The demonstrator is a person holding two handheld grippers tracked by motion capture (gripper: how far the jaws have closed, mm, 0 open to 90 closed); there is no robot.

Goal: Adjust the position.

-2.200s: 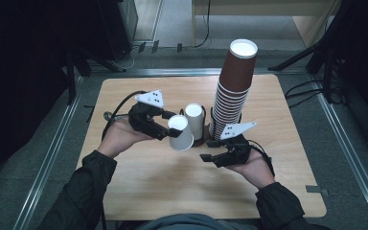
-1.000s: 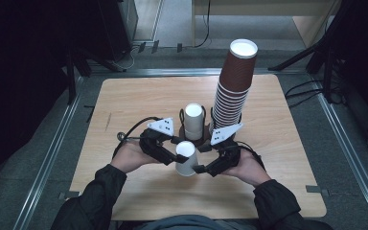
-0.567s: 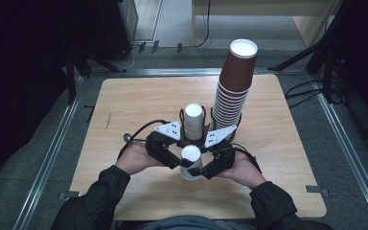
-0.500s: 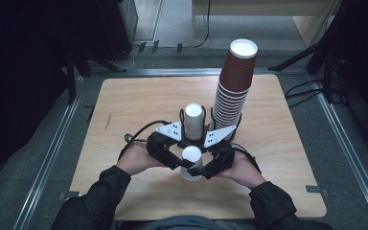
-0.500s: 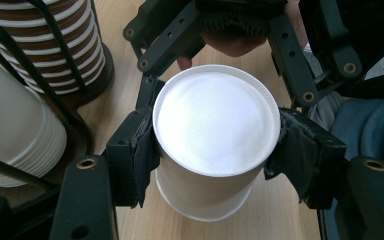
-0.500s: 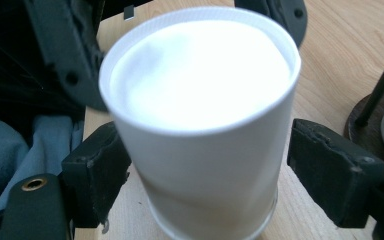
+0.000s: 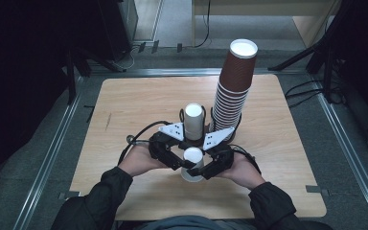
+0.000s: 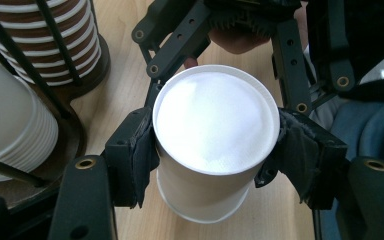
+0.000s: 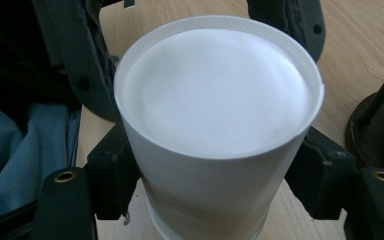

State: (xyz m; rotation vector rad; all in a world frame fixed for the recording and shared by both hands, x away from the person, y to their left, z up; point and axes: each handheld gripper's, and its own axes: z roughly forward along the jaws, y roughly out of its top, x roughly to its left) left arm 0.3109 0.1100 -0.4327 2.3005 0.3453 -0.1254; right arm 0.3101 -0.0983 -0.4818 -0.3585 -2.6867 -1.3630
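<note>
both hands now sit lower and closer together at the near edge of the table [image 7: 124, 100] than in the earliest high view, where they were farther up the board and apart; the white cup [image 7: 192, 163], then tilted in the left gripper alone, now stands between the two grippers. wooden table: carries everything, with the person's forearms entering from the bottom. tall stack of brown cups [image 7: 235, 84]: upright in a wire holder at the far right, well apart from the work. shorter stack of white cups [image 7: 194, 120]: upright in its own holder, just beyond the hands and near the single cup. white cup: inverted, flat base upward, wide rim toward the table, long axis vertical; whether the rim rests on the wood cannot be told. left gripper [image 8: 215, 150]: approaches from the cup's left, jaws level on either side of the upper wall; its jaws have just been opening a little, yet in the left gripper view both pads [image 8: 140, 150] still appear to touch the wall, so it pinches the cup. right gripper [image 9: 215, 185]: approaches from the cup's right, jaws straddling the same wall lower down; its jaws have just been closing, and in the right gripper view the pads [image 9: 112, 177] lie against the sides, seemingly pinching it too. key relation: the cup lies dead centre between the two hands, equally near both, its axis crossing both sets of jaws at right angles. judged from this, a handover from left to right is under way.
</note>
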